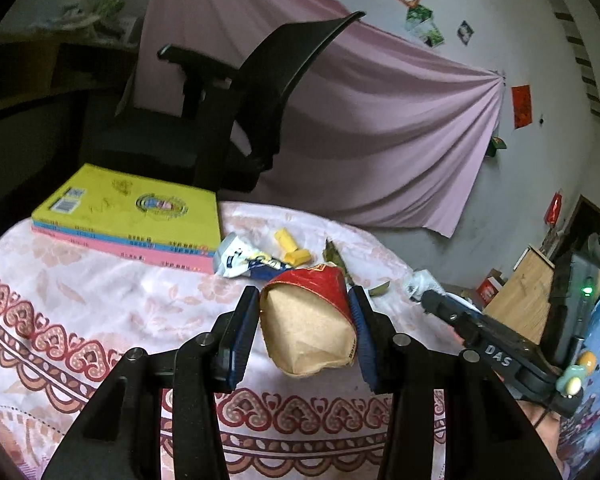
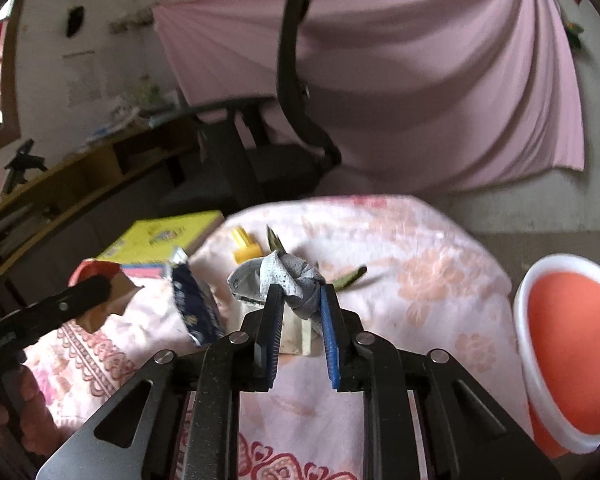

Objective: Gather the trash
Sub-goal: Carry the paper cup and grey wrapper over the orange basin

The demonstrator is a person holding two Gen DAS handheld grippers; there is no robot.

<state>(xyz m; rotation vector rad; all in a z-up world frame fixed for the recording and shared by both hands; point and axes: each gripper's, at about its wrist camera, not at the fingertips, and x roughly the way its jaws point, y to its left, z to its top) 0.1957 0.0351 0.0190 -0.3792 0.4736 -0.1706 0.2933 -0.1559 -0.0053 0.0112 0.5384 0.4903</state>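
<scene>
Our left gripper is squeezing a squashed paper cup. The cup is red on the outside and brown inside, and both blue pads press on its sides. It hangs in the air over the table, off the cloth.

Our right gripper has its fingers close together. They pinch a scrunched gray-white wipe at the tips. The wipe is lifted a little above the cloth. This picture is blurry, so we cannot tell small things in it.

The table wears a pink flowered tablecloth with a red heart border. More trash lies on it. A crinkled blue and white wrapper sits just beside a stack of books, and the top book is yellow. Two small yellow pieces lie near the wrapper. Some green leaves lie behind the cup.

An orange bin with a white rim stands beside the table, on the right in the right wrist view. It is well apart from the wipe.

A black office chair stands behind the table. A big pink cloth hangs on the wall behind the chair.
</scene>
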